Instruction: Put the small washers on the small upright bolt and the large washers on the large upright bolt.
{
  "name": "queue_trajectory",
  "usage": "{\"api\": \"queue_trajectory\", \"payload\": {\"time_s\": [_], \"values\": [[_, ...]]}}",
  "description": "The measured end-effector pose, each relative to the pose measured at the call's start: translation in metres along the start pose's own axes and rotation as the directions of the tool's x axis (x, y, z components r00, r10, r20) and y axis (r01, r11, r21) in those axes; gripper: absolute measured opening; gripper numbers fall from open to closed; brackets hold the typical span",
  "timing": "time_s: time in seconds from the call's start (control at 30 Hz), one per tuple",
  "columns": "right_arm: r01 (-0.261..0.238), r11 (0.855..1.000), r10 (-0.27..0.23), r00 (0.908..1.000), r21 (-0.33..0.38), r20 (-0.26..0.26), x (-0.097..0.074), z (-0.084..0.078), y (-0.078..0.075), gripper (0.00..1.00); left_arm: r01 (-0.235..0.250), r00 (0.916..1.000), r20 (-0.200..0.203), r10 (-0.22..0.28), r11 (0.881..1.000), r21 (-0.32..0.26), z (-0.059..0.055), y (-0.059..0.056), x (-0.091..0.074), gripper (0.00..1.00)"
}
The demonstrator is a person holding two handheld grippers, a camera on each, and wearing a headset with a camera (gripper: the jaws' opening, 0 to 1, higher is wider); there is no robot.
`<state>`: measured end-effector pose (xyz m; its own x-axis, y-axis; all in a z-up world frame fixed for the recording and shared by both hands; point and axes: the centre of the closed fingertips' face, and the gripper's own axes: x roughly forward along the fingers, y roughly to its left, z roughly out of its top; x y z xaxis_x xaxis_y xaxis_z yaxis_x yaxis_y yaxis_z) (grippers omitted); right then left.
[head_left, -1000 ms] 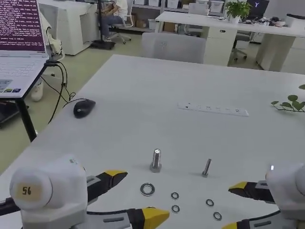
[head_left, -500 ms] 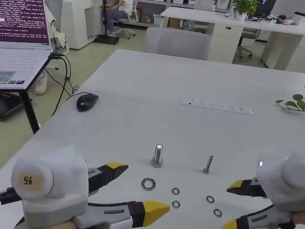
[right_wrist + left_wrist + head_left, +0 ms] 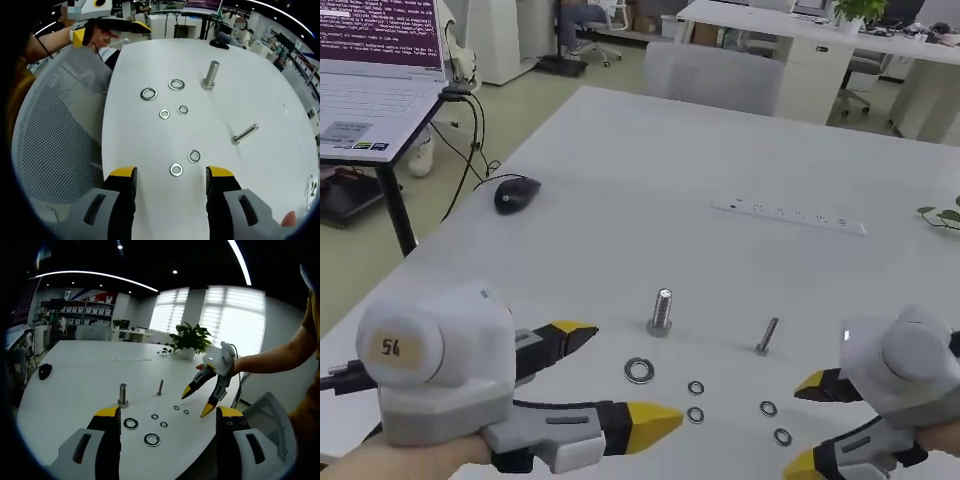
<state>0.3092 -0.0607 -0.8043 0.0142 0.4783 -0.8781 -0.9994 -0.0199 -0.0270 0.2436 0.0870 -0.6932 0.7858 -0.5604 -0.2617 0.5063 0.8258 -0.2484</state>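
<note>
At the lower right of the head view, the white right gripper [image 3: 792, 430] with black, yellow-tipped fingers [image 3: 820, 385] runs off the bottom and right edges, its lower finger cut by the bottom edge. The bulky white left gripper [image 3: 637, 373], at lower left, covers the near corner of the pale grey surface [image 3: 620, 200]. The open silver laptop [image 3: 370, 90] is cropped at the top and left, its screen text too small to read. Green plant leaves [image 3: 945, 215] are cut by the right edge. In the left gripper view, an orange-sleeved arm [image 3: 270, 359] leaves the right side.
</note>
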Motion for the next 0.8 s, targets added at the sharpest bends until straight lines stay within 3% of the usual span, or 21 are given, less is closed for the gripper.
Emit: {"api": "queue_trajectory", "payload": {"time_s": [0.23, 0.8], "values": [[-0.024, 1.0, 0.024, 0.9986, 0.008, -0.048, 0.006, -0.006, 0.0, 0.52, -0.003, 1.0, 0.002, 0.003, 1.0, -0.002, 0.001, 0.0, 0.0, 0.77], [-0.056, 0.998, 0.055, 0.993, -0.009, -0.104, 0.015, -0.008, 0.002, 0.46, 0.004, 1.0, 0.003, -0.004, 1.0, -0.007, 0.001, -0.001, -0.001, 0.76]]}}
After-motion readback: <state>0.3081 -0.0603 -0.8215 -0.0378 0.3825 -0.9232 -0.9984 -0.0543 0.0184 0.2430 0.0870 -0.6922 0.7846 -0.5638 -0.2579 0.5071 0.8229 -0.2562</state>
